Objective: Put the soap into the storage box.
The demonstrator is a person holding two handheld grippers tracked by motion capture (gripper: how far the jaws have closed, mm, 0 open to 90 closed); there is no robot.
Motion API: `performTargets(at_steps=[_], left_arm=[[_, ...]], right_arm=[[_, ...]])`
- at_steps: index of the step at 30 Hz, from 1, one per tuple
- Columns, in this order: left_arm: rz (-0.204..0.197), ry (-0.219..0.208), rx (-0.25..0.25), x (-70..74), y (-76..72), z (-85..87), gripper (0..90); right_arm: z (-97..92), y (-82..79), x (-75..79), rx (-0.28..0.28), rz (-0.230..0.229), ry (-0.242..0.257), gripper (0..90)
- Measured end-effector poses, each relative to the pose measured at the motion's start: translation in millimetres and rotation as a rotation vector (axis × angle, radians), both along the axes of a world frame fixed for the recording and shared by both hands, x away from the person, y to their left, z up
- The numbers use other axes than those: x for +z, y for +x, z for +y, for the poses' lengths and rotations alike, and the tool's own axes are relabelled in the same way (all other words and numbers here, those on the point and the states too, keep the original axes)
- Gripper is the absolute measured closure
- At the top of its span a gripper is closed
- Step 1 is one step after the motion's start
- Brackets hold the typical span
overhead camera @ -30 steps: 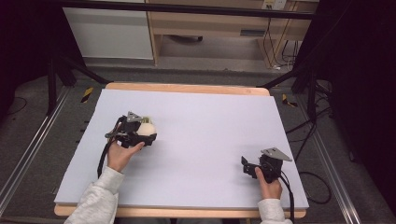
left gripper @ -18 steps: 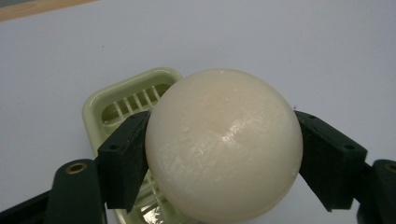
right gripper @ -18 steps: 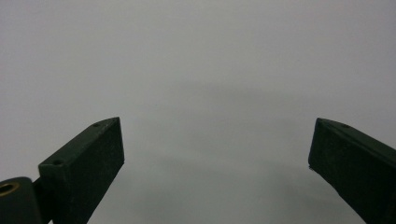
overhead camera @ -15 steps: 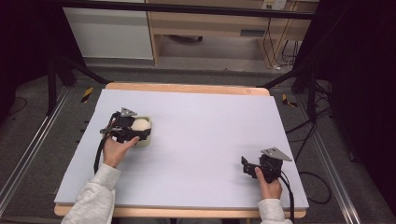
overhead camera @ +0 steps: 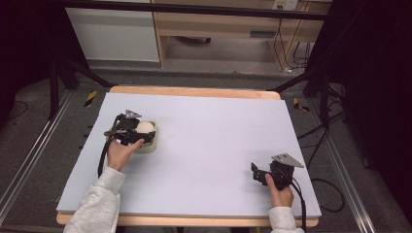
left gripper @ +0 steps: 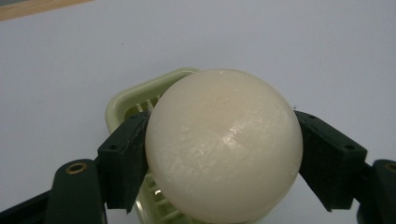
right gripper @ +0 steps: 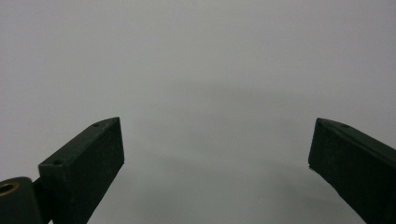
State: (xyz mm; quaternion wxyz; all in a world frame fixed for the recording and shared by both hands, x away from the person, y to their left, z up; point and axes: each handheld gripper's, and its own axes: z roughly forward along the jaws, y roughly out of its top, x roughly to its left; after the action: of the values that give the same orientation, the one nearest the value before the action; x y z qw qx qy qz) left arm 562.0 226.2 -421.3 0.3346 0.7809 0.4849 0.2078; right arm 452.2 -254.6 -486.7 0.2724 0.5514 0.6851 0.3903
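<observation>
The white ball [left gripper: 223, 144] sits clamped between your left gripper's [overhead camera: 141, 135] jaws, right over the pale green slotted tray [left gripper: 140, 102] at the left of the table [overhead camera: 218, 131]. Your right gripper [overhead camera: 256, 173] rests well apart near the front right edge, its jaws spread wide with nothing between them.

The table [overhead camera: 218, 145] is covered by a pale lilac-grey sheet, with bare wood showing along its far and near edges. Beyond the far edge stand a white cabinet [overhead camera: 112, 34] and a light wooden shelf unit [overhead camera: 228, 29]. The floor [overhead camera: 43, 145] is grey carpet, with metal rails [overhead camera: 29, 160] along both side edges. Black cables [overhead camera: 311, 141] trail past the right edge. Both sides of the room are dark.
</observation>
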Motion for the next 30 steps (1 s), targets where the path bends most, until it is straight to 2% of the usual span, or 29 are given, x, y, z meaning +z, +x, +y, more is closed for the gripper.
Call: performTargets(at_steps=[6,30], left_arm=[[0.002,-0.003,0.016,-3.2,5.1,2.8,24.1],[0.044,0.037,0.021,-18.3,14.5,3.3,24.1]], right_arm=[[0.1,-0.1,0.0,-0.001,-0.001,-0.001,3.9],[0.0,0.0,0.0,0.0,0.0,0.0,3.9]])
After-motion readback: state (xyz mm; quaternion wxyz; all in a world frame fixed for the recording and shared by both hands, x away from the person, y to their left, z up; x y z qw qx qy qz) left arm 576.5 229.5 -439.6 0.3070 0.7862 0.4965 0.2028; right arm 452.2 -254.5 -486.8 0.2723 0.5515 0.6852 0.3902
